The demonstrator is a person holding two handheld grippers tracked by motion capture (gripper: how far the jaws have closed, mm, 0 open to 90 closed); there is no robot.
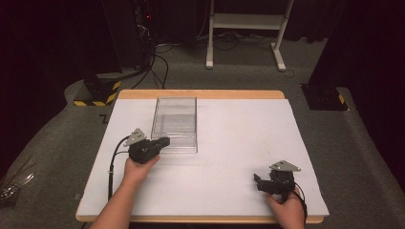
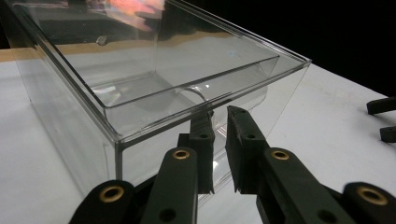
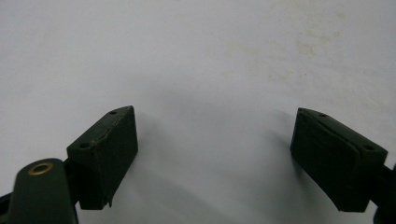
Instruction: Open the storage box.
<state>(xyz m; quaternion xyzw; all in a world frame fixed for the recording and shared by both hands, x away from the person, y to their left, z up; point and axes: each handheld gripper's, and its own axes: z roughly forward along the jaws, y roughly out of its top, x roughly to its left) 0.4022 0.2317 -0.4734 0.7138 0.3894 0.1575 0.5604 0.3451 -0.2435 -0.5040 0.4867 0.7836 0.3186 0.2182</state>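
A clear plastic box (image 1: pixel 174 124) with a drawer in it stands on the white table top (image 1: pixel 239 138), left of the middle. My left gripper (image 1: pixel 165 141) is at the box's near left corner. In the left gripper view the box (image 2: pixel 140 70) is close up. My left gripper (image 2: pixel 219 126) has its jaws drawn close together at the drawer's front wall, below a curved notch. A narrow gap still shows between the pads. My right gripper (image 1: pixel 258 181) rests near the front right of the table. Its jaws (image 3: pixel 215 116) stand wide open over bare table.
The table's wooden far edge (image 1: pixel 200 94) lies just behind the box. On the floor behind stand a white frame (image 1: pixel 246 28), cables and a yellow-and-black striped base (image 1: pixel 98 93). The right gripper's jaw tips (image 2: pixel 380 105) show far off in the left gripper view.
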